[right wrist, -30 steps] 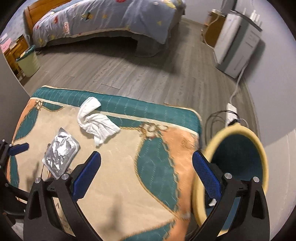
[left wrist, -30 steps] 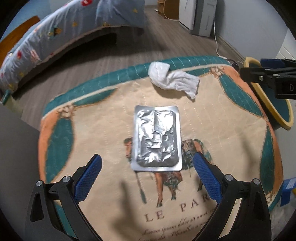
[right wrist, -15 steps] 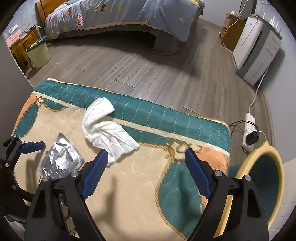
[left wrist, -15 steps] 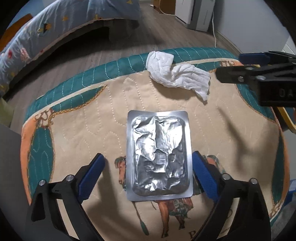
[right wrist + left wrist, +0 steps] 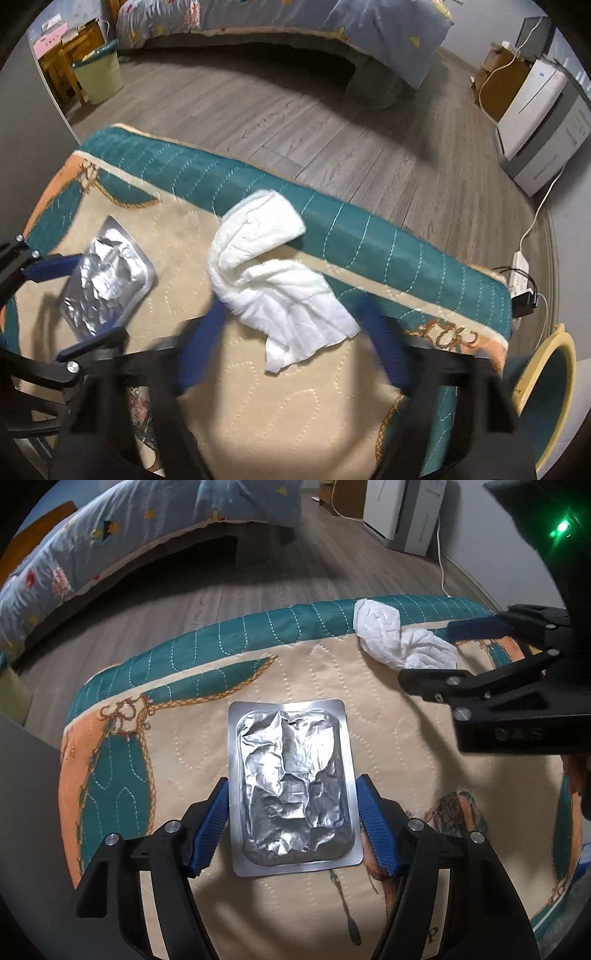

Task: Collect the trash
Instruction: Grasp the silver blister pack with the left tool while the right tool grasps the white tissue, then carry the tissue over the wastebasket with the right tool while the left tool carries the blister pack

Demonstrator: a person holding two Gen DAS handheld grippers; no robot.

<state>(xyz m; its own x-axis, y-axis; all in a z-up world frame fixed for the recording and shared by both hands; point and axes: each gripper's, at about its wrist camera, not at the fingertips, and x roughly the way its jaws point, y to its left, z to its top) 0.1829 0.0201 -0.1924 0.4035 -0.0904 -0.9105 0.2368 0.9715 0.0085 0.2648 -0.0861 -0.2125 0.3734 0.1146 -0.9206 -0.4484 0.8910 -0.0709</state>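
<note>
Left wrist | quilted mat (image 5: pixel 207 923) print: lone "P" readable | foil pack (image 5: pixel 291 786) unlabelled

Ahead of you: grey wood-plank floor (image 5: pixel 295 122), dim light. A bed (image 5: pixel 295 22) with a blue patterned quilt runs along the far side. A white appliance (image 5: pixel 546 122) stands at the grey wall on the right, and wooden furniture (image 5: pixel 62 62) far left.
</note>
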